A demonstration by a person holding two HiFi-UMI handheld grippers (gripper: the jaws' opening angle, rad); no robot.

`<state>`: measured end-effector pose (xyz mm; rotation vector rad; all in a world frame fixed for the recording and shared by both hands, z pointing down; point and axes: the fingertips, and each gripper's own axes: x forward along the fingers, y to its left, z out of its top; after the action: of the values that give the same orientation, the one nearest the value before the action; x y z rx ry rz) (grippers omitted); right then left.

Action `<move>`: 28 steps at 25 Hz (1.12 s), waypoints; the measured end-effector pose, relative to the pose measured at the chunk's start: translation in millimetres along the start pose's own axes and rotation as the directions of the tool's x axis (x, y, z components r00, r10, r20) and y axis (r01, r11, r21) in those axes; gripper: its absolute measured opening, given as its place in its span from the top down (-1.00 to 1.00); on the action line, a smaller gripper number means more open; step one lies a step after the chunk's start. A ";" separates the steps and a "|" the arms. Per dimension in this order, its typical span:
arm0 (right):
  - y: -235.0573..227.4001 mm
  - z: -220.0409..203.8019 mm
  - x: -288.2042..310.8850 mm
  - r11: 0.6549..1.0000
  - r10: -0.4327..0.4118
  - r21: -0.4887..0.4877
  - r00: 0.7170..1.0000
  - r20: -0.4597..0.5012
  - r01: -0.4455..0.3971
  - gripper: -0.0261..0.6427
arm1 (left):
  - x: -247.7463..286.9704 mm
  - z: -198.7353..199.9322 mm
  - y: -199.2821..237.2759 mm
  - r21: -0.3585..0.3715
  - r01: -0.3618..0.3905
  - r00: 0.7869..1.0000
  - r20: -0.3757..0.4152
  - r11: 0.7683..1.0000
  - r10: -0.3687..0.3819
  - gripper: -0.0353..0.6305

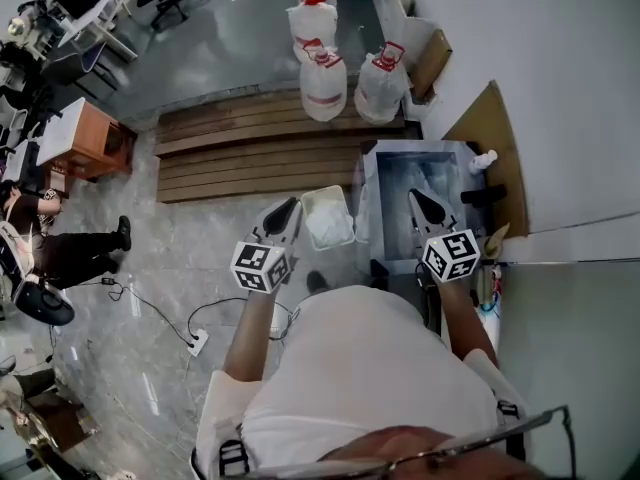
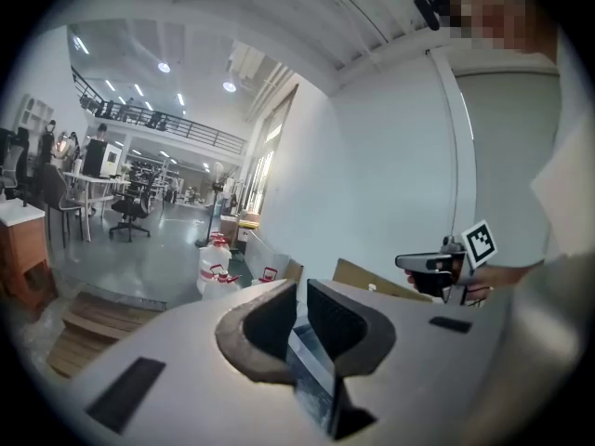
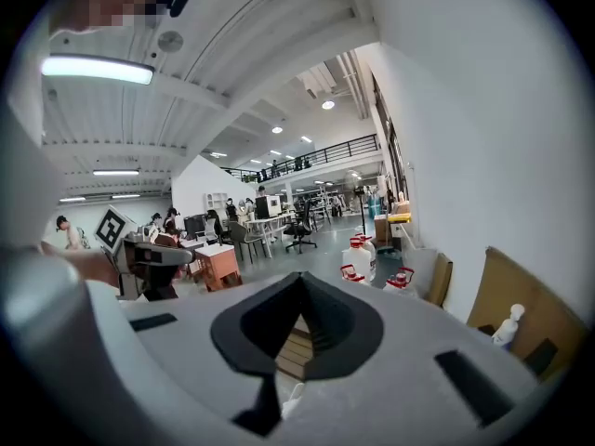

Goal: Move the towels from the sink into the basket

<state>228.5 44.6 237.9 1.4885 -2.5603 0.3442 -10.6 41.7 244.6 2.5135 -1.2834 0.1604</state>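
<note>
The steel sink (image 1: 395,168) stands against the wall at the right, with pale crumpled cloth (image 1: 432,176) in its basin; single towels cannot be told apart. A white basket (image 1: 328,216) sits on the floor just left of the sink, and its inside looks white. My left gripper (image 1: 283,216) (image 2: 301,291) hovers at the basket's left edge, its jaws a narrow slit apart with nothing between them. Above the sink's near end, my right gripper (image 1: 425,206) (image 3: 299,277) is shut and empty. Each gripper view also shows the other gripper: the right gripper (image 2: 409,262) and the left gripper (image 3: 191,255).
Several water jugs (image 1: 323,83) stand beyond a wooden slatted platform (image 1: 260,148). Cardboard (image 1: 490,128) leans on the wall by a white spray bottle (image 1: 483,160). A wooden cabinet (image 1: 90,138), a seated person (image 1: 60,253) and a power strip (image 1: 197,343) are at the left.
</note>
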 end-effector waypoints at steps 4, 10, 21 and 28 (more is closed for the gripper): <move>-2.8 2.3 -3.3 1.000 -0.007 -0.017 1.000 0.011 0.007 0.94 | 2.7 2.0 1.7 0.001 -0.009 1.000 0.010 1.000 0.009 0.78; -8.9 1.7 -6.9 1.000 -0.016 -0.027 1.000 0.021 0.017 0.94 | 9.5 0.1 -4.5 0.023 0.001 1.000 0.010 1.000 -0.002 0.78; -14.1 2.0 -17.8 1.000 -0.020 0.008 0.999 0.034 0.020 0.94 | 1.8 5.4 -12.4 0.032 -0.017 1.000 0.026 0.999 0.017 0.78; -13.8 5.4 -25.2 1.000 -0.008 -0.014 0.999 0.040 0.008 0.94 | 0.3 1.4 -21.2 0.021 -0.018 0.999 0.027 1.000 0.017 0.78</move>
<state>252.8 57.6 227.9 1.5154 -2.5811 0.2983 6.6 52.6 238.6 2.5314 -1.3210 0.1458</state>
